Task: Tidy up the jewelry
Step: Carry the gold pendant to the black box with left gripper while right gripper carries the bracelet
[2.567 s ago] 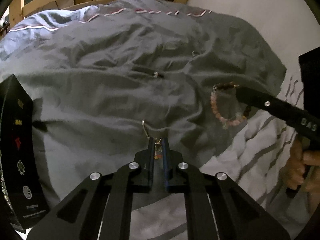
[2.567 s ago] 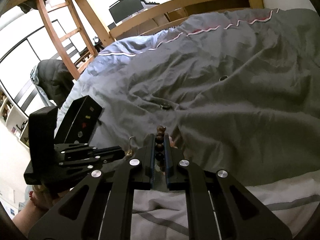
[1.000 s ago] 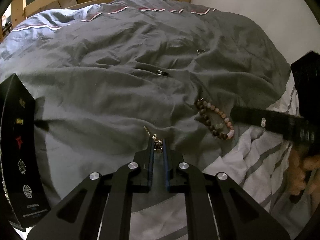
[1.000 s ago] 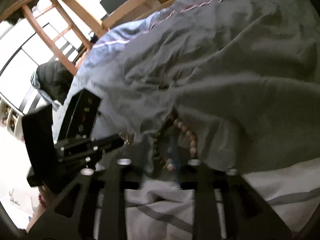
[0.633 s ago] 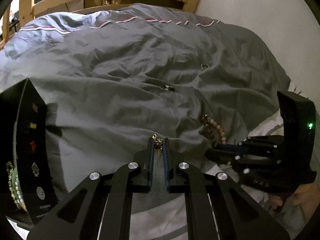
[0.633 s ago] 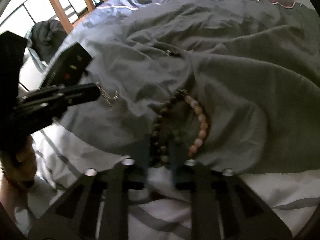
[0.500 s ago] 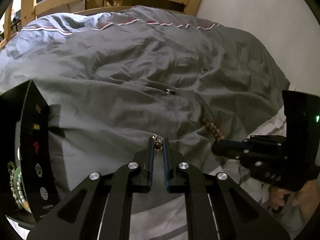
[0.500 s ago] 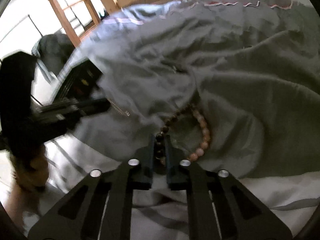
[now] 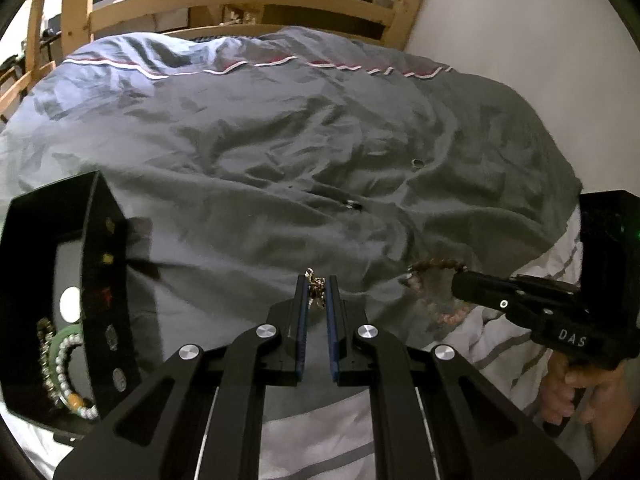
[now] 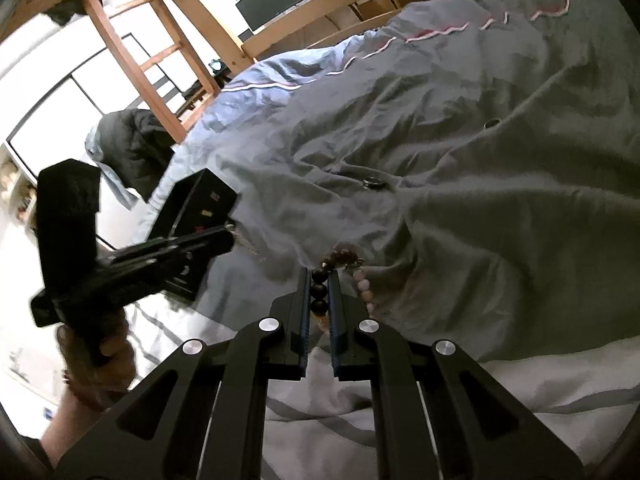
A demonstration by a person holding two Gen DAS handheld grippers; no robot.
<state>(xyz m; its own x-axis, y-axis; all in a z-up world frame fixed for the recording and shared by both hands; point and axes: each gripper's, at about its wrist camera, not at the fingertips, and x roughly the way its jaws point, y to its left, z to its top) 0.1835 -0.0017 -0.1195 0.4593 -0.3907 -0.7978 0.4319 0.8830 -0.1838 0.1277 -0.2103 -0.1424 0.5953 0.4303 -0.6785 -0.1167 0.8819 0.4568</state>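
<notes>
Where duvet (image 9: 240,168) rumples, stray ring (image 9: 418,163)

**Dim bed, blown-out window, fisheye warp**

Both views dim and grainy over the grey duvet (image 9: 280,152); folds cast soft shadows. Right wrist view: window (image 10: 60,92) at upper left overexposed to white, daylight entering from that side. Black box (image 9: 52,300) throws a dark shadow onto the cover. Left hand-held gripper (image 10: 228,242) motion-blurred in right view; bead bracelet (image 9: 436,280) smeared in left. Edges curve hard, with black corner vignette.
</notes>
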